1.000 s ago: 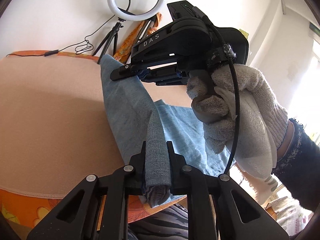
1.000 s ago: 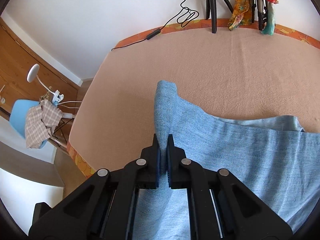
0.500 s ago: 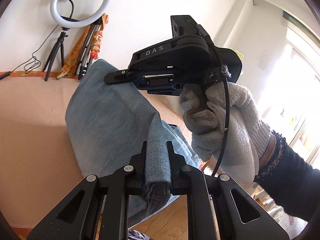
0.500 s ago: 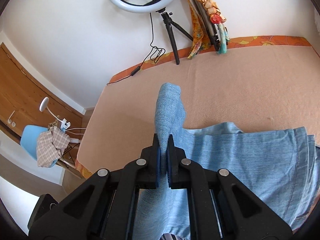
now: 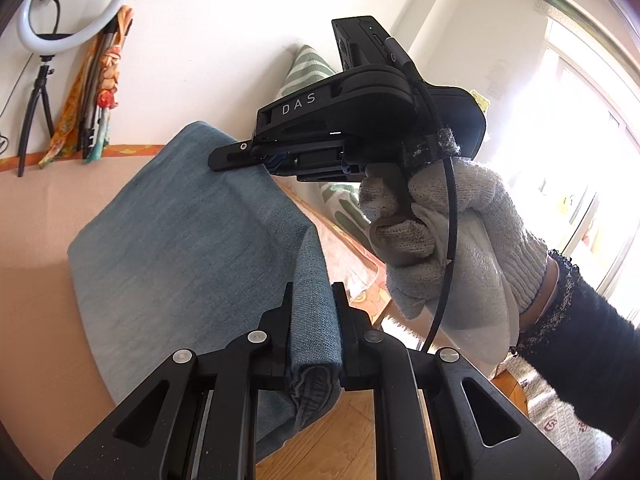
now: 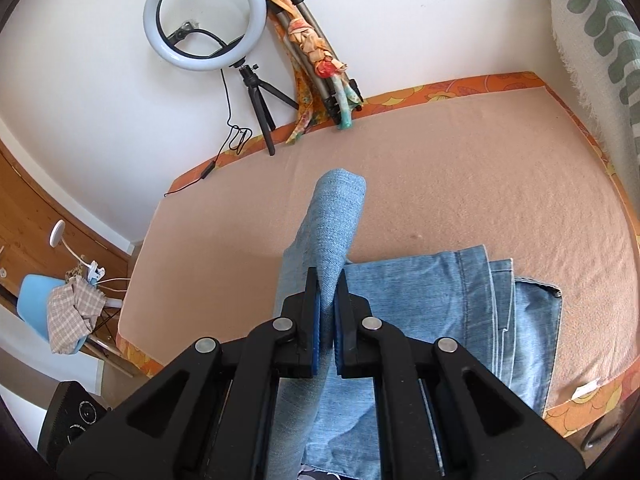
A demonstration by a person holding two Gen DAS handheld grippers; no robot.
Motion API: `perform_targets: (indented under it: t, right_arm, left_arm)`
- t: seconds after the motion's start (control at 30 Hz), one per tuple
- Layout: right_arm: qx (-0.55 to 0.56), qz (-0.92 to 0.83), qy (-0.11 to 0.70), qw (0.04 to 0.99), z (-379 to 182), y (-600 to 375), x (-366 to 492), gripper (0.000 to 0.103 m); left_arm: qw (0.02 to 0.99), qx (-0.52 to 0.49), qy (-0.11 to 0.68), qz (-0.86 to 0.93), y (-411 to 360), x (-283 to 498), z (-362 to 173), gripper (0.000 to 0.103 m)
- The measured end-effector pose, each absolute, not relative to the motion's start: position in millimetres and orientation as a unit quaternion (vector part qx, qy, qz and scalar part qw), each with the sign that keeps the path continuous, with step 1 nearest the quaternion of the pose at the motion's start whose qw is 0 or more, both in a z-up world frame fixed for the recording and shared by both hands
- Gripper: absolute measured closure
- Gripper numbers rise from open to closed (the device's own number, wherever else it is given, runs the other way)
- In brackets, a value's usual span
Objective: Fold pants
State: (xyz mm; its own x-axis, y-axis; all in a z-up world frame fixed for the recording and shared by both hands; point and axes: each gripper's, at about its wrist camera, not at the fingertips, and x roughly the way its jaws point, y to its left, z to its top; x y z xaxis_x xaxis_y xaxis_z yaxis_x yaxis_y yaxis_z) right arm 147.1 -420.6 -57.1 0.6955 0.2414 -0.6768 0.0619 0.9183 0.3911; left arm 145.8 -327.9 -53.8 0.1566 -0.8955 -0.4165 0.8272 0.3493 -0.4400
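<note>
Right now both grippers have their jaws clamped on the same pair of blue denim pants (image 5: 188,240), lifting a folded edge of it up off the bed (image 6: 460,184). Seen from the left wrist, the left gripper (image 5: 313,308) pinches a thick, bunched fold of the fabric between its jaws, and the cloth stretches away from it as a taut sheet toward the right gripper (image 5: 264,156), which bites the far upper edge; a hand in a white knit glove (image 5: 452,240) grips that gripper's handle. From the right wrist, the right gripper (image 6: 327,292) has its jaws drawn narrow on a raised ridge of denim that stands up in front of the fingers, while the rest of the pants (image 6: 420,292) lies flat on the bed's peach cover, hems stacked toward the right edge. A ring light (image 6: 205,14) on a small tripod stands against the white wall at the bed's far side.
</note>
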Motion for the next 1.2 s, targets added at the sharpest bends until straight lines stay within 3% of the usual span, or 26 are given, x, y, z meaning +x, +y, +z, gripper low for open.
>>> perform_targets:
  t: [0.3,0.6,1.03,1.2]
  right_arm:
    - [0.188,-0.015,0.394,0.9,-69,-480,124,0.097]
    - [0.182,-0.045,0.407,0.894,-84,-510,120,0.097]
    - [0.171,-0.07,0.444,0.877,-134,-539,134,0.097]
    - [0.177,-0.07,0.449,0.873,-147,-544,133,0.097]
  left_arm:
    - [0.733,-0.037,0.323,-0.598,-380,144,-61,0.09]
    - [0.719,-0.027,0.338,-0.607,-380,147,-62,0.09]
    - [0.704,-0.034,0.386,-0.595,-412,163,-102,0.089]
    - [0.696,-0.028,0.395,-0.599,-419,158,-107,0.075]
